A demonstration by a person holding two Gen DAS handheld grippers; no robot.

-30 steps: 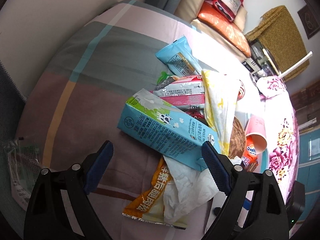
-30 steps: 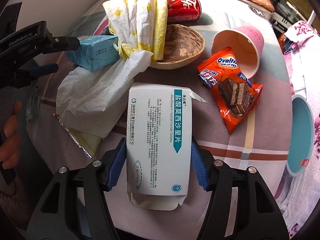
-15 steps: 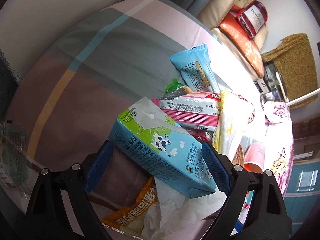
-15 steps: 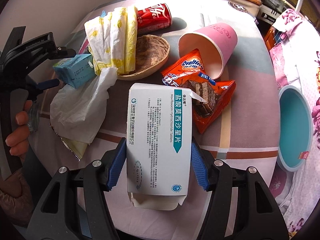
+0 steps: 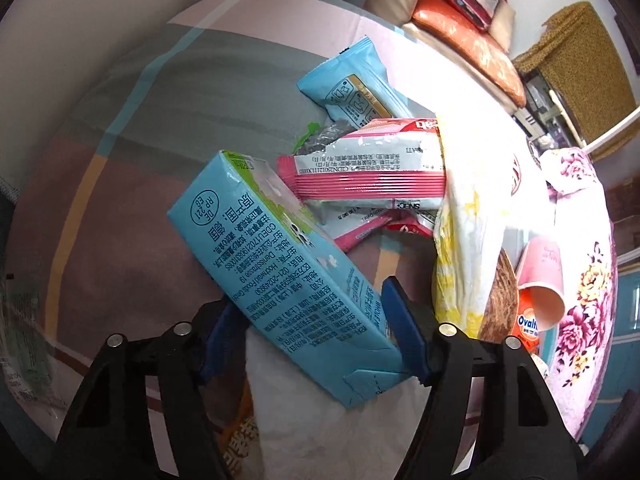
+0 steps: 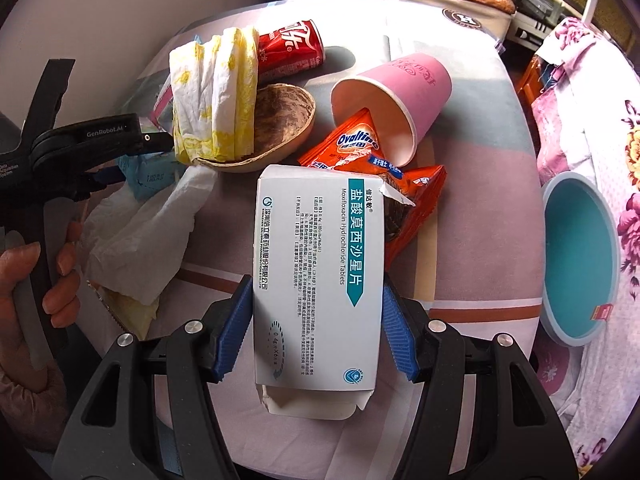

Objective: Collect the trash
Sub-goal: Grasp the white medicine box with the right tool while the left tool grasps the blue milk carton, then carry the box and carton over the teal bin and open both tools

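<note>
My left gripper (image 5: pixel 312 328) is shut on a blue milk carton (image 5: pixel 276 276), held tilted above the table's striped cloth. My right gripper (image 6: pixel 318 324) is shut on a white medicine box (image 6: pixel 318 264), held over the cloth. Trash lies on the table: a pink wrapper (image 5: pixel 368 168), a light blue packet (image 5: pixel 356 80), a yellow-white napkin (image 6: pixel 216 96), a white tissue (image 6: pixel 140 236), an orange Ovaltine packet (image 6: pixel 360 152), a pink paper cup (image 6: pixel 396 96) on its side and a red cola can (image 6: pixel 292 48). The left gripper also shows in the right wrist view (image 6: pixel 132 144).
A brown coconut-shell bowl (image 6: pixel 280 120) sits under the napkin. A teal round bin (image 6: pixel 576 256) stands off the table's right edge on a floral cloth. A sofa with orange cushions (image 5: pixel 468 36) lies beyond the table. A hand (image 6: pixel 36 280) grips the left tool.
My left gripper has closed on the milk carton and lifted its near end. My right gripper has drawn back from the trash pile with the medicine box still held.
</note>
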